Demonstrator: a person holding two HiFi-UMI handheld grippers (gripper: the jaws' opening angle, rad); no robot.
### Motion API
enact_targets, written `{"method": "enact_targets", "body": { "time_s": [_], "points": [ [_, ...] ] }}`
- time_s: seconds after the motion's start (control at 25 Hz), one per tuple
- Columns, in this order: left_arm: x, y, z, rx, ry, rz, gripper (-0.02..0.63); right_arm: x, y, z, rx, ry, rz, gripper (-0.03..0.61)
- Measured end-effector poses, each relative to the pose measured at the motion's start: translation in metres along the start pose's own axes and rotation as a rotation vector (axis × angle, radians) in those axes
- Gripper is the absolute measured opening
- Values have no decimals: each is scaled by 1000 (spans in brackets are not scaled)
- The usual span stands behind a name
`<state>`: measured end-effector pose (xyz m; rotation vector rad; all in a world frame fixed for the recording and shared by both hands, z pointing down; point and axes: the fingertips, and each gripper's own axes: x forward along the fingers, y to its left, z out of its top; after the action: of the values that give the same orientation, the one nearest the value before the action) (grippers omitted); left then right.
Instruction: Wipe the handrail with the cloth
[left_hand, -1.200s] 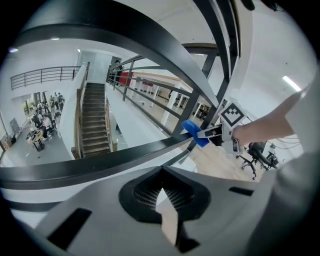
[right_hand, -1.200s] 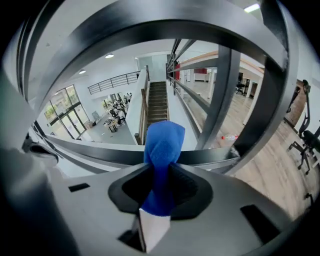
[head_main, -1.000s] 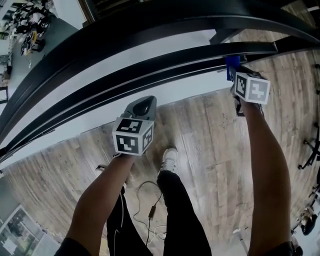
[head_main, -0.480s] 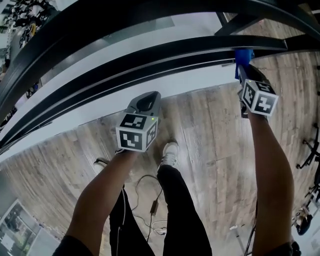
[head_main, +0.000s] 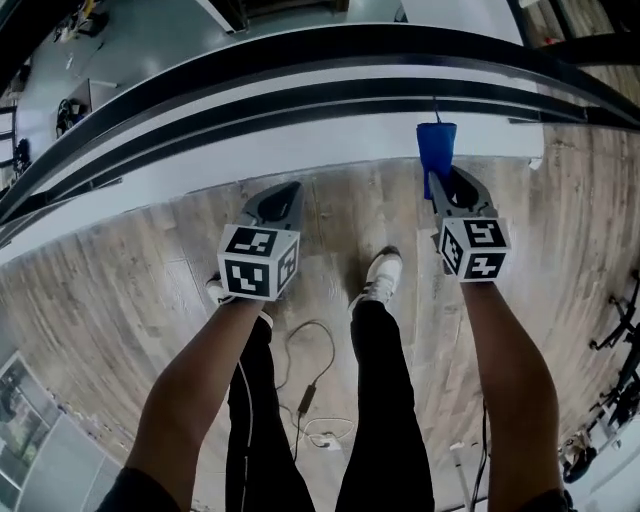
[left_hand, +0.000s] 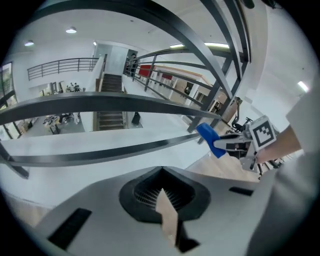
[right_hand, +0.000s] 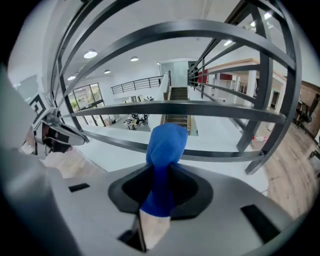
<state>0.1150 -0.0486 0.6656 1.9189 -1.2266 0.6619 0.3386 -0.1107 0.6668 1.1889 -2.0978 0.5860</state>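
The black handrail (head_main: 300, 55) curves across the top of the head view, with a second dark rail (head_main: 300, 102) below it. My right gripper (head_main: 440, 182) is shut on a blue cloth (head_main: 436, 146). The cloth stands up just short of the lower rail, over the white ledge (head_main: 330, 140). In the right gripper view the cloth (right_hand: 164, 150) rises from the jaws in front of the rails (right_hand: 200, 111). My left gripper (head_main: 283, 197) is shut and empty, held apart from the rail. The left gripper view shows the rails (left_hand: 100, 102) and the blue cloth (left_hand: 211, 140) to the right.
Wood floor (head_main: 130, 290) lies under me, with the person's legs, white shoes (head_main: 380, 275) and a loose cable (head_main: 305, 395). Beyond the rails is an open atrium with a staircase (right_hand: 180, 97). Dark equipment stands at the right edge (head_main: 615, 330).
The right gripper with the cloth has slid left along the rail and drawn back slightly from it. The left gripper has stayed near the middle, and the view has tilted.
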Motion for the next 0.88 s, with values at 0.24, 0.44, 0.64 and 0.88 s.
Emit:
{"method": "enact_targets", "body": {
  "time_s": [0.24,0.44,0.64,0.88],
  "points": [
    [-83,132,-58,-87,-22,112,3,80,160,20,-10,15,125,98],
    [-149,246,-78,-120,-51,203,3,131,292,52,-97,48,238,98],
    [-208,348,-78,-134,-119,273,3,178,409,81,-167,52,316,100],
    [-255,436,-89,-131,-151,329,3,229,540,108,-181,51,383,100]
  ]
}}
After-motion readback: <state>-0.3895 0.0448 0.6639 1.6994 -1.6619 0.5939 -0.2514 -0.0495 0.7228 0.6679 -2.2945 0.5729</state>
